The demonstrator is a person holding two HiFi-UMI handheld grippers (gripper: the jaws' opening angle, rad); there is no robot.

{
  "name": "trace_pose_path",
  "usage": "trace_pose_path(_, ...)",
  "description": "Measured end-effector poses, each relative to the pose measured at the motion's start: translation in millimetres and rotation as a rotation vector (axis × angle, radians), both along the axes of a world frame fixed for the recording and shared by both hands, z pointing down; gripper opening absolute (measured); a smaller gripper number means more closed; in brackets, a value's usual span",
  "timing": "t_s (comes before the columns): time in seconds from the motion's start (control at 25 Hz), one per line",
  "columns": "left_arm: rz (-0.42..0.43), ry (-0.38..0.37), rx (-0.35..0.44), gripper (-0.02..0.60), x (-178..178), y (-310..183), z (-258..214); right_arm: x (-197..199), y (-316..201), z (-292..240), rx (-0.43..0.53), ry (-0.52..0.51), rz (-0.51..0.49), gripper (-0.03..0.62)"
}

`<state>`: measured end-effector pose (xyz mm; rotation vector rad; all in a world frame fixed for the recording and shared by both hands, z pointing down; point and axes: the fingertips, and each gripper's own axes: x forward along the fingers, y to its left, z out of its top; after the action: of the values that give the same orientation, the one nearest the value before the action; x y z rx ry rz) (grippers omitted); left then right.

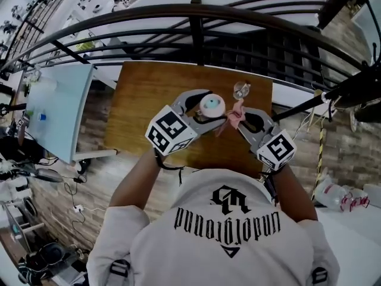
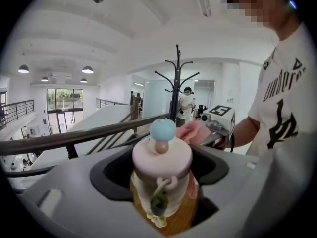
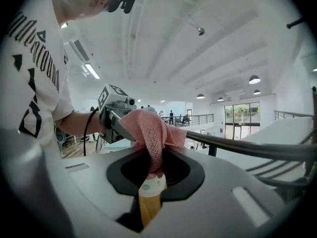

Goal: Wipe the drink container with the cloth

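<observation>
- The left gripper [image 1: 208, 107] is clamped on the drink container [image 2: 162, 162]. Its jaws press the body from both sides just under the pink lid.
- The container is upright, its long axis vertical and the blue knob on top. It is held above the wooden table [image 1: 149, 94].
- The right gripper [image 1: 241, 118] is closed on the pink cloth [image 3: 151, 128]. A bunched fold is pinched between its jaws and the rest spills out in front of them.
- The cloth lies just to the right of the container, level with the lid and upper body. In the left gripper view it shows directly behind the lid's right edge.
- Whether the cloth touches the container is hard to say. In the right gripper view a pale patch with a blue spot under the hanging cloth may be the container's wall, which would put the two in contact or very near.
- The right hand is the nearer one to do the wiping, and the left acts as a holder.
- The two grippers point inward toward the container from either side, with the forearms angled in from the person's body.
- Judged from this, the coming move is a short sideways press of the cloth against the container's right flank, then strokes along its vertical axis.
</observation>
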<state>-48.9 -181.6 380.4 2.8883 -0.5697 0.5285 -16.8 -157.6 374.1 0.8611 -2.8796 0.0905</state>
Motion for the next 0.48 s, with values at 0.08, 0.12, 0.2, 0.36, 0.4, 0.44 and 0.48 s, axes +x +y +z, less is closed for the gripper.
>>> trace_pose_path(0.08,0.012,0.013,0.004,0.385,5.9,2.3,-15.2,-0.4,0.8,-19.0,0.049,-0.006,-0.024,0.046)
trace_pose_path(0.12,0.015,0.019,0.011,0.385,8.9,1.6,-22.7,-0.3,-0.2,-27.1,0.069,-0.012,-0.032,0.046)
trace_pose_path(0.2,0.015,0.025,0.020,0.385,13.6,-1.5,-34.5,0.7,-2.4,-36.7,0.089,-0.033,-0.038,0.046)
trace_pose_path(0.36,-0.006,0.033,-0.006,0.385,19.3,-1.9,-42.2,7.9,4.4,-17.1,0.042,-0.052,-0.026,0.046)
trace_pose_path(0.4,-0.013,0.038,-0.010,0.385,20.7,-2.9,-44.4,9.2,6.7,-8.3,0.028,-0.043,-0.024,0.046)
trace_pose_path(0.44,-0.020,0.041,-0.012,0.385,21.7,-4.4,-46.8,9.8,8.5,0.1,0.014,-0.033,-0.022,0.046)
trace_pose_path(0.48,-0.027,0.043,-0.010,0.385,22.3,-6.3,-49.2,10.1,9.8,8.0,0.000,-0.024,-0.020,0.046)
